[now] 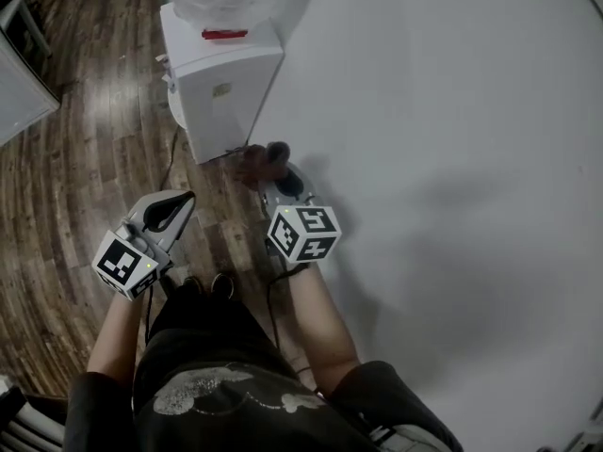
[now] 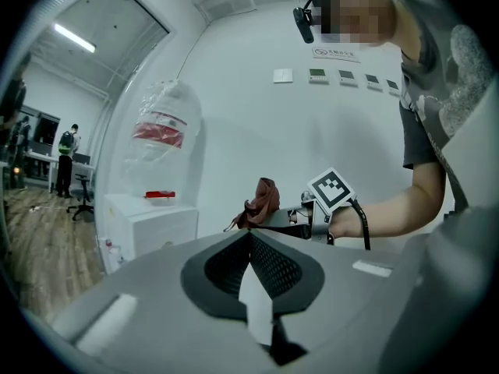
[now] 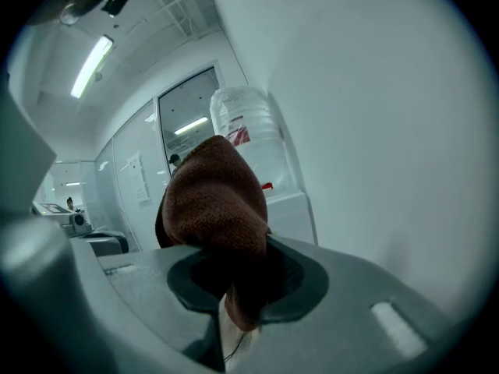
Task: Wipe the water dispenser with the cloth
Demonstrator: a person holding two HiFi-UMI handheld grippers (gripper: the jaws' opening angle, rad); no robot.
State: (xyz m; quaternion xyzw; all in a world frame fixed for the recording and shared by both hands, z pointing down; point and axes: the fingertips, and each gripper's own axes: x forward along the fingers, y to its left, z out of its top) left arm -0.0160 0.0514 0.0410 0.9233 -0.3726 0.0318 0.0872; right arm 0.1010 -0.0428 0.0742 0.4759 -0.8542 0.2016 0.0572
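White, boxy plastic water dispenser (image 1: pixel 221 73) stands upper left in the head view, near and ahead of the right gripper (image 1: pixel 275 179), whose jaws clamp the bunched rust-brown cloth (image 1: pixel 259 163). The left gripper (image 1: pixel 184 203), farther back at lower left, has its jaws together on nothing.

Wood-plank floor (image 1: pixel 85 139), white wall (image 1: pixel 452 111), distant office chair (image 2: pixel 80 206)

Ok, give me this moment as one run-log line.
right claw: shut on cloth | cloth: bunched, short of water dispenser | left claw: shut, empty | wiping: not yet started
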